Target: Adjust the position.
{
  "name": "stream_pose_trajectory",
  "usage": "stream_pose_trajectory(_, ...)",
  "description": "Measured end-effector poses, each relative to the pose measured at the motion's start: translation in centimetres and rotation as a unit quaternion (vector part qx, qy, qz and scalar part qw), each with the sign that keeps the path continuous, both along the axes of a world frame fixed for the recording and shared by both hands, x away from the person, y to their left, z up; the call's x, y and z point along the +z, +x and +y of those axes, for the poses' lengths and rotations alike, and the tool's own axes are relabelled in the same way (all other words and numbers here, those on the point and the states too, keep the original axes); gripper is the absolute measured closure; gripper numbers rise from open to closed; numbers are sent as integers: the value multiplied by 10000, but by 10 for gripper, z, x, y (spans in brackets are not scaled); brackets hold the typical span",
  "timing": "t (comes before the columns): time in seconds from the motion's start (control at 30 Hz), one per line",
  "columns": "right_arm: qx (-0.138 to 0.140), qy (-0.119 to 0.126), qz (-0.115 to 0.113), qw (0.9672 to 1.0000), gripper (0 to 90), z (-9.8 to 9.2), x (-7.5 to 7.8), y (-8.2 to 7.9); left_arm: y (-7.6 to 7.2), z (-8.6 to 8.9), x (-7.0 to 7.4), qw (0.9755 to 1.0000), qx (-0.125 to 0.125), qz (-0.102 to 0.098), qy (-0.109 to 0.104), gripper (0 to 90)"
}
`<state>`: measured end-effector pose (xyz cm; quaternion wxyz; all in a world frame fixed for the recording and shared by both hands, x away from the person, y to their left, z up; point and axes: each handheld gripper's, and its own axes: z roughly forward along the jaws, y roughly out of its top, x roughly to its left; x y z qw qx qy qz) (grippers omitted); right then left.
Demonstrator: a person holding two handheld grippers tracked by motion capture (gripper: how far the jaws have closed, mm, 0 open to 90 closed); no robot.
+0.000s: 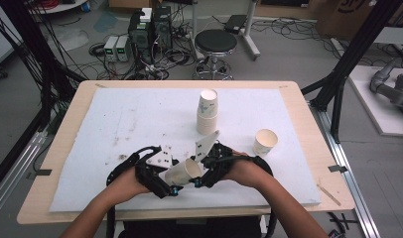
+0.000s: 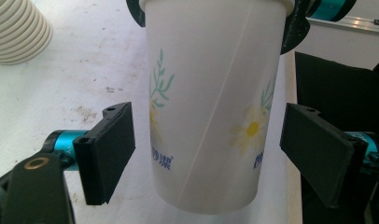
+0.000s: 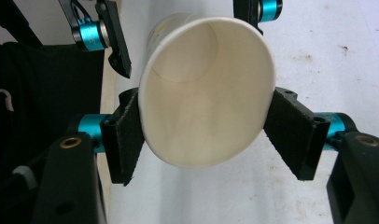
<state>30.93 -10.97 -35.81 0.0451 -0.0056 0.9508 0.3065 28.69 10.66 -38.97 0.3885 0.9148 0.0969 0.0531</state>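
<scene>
So the white mat (image 1: 115, 124) covers most of the table (image 1: 55, 163), probably there to give the cups a soft landing. Further back sits the stack (image 1: 207, 111), upright, mouths up, and a loose cup (image 1: 265, 141) stands well apart to the right, likely waiting its turn. Near the front edge the held cup (image 1: 183, 172) is lying sideways in the air between both tools. Right gripper (image 3: 204, 140) is clamped across its rim, squashing it oval. Left gripper (image 2: 208, 151) stands open, jaws flanking the base with gaps on both sides, looks like a handover
</scene>
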Motion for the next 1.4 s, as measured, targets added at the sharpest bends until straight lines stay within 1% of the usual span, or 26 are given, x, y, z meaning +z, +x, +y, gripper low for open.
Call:
stream_pose_trajectory(0.07, 7, -14, -38, 10000, 323, 1, 0, 0, 0, -1, 0, 10000, -13, -5, 4, 188)
stream_pose_trajectory(0.1, 21, -85, -58, 9999, 322, 2, 0, 0, 1, -1, 0, 10000, -18, 18, 7, 206)
stream_pose_trajectory(0.23, 44, -136, -67, 9999, 321, 4, -1, -1, 2, -3, 0, 10000, -7, 42, 10, 230)
stream_pose_trajectory(0.43, 25, -206, -73, 9998, 321, 5, -2, -1, 3, -7, -2, 9999, -54, 98, 126, 255)
stream_pose_trajectory(0.6, 62, -237, -81, 9997, 321, 6, -2, -2, 4, -9, -3, 9998, -74, 98, 155, 290)
stream_pose_trajectory(0.63, 65, -234, -89, 9997, 320, 6, -1, -3, 5, -9, -3, 9997, -96, 71, 194, 306)
stream_pose_trajectory(0.73, 85, -246, -112, 9996, 320, 7, -1, -3, 4, -10, -4, 9997, -142, 93, 169, 345)
stream_pose_trajectory(0.9, 134, -201, -126, 9996, 317, 7, 0, -3, 4, -10, -4, 9997, -151, 114, 127, 349)
stream_pose_trajectory(1.0, 145, -188, -83, 9997, 314, 7, 0, -3, 4, -9, -5, 9997, -148, 133, 116, 349)
stream_pose_trajectory(1.03, 134, -182, -66, 9997, 309, 7, 0, -3, 4, -8, -6, 9998, -120, 158, 44, 348)
stream_pose_trajectory(1.1, 105, -139, -39, 9998, 290, 7, 0, -2, 4, -7, -7, 9997, -80, 207, -53, 341)
stream_pose_trajectory(1.13, 83, -71, -18, 9999, 279, 7, 1, -2, 4, -7, -7, 9997, -80, 207, -53, 336)
stream_pose_trajectory(1.2, 33, 22, 34, 10000, 266, 6, 3, -1, 3, -5, -8, 9994, -18, 223, -247, 332)
stream_pose_trajectory(1.23, -16, 106, 71, 9999, 255, 5, 4, -1, 3, -4, -8, 9993, 20, 232, -292, 330)
stream_pose_trajectory(1.27, -63, 224, 96, 9997, 239, 3, 4, 0, 3, -2, -9, 9993, 38, 227, -311, 327)
stream_pose_trajectory(1.3, -128, 371, 141, 9991, 223, 0, 5, 2, 3, -1, -11, 9989, 70, 247, -385, 326)
stream_pose_trajectory(1.33, -186, 489, 191, 9984, 220, -3, 5, 3, 3, 1, -13, 9985, 119, 268, -465, 325)
stream_pose_trajectory(1.4, -298, 724, 289, 9965, 220, -10, 7, 4, 3, 6, -16, 9980, 180, 261, -545, 324)
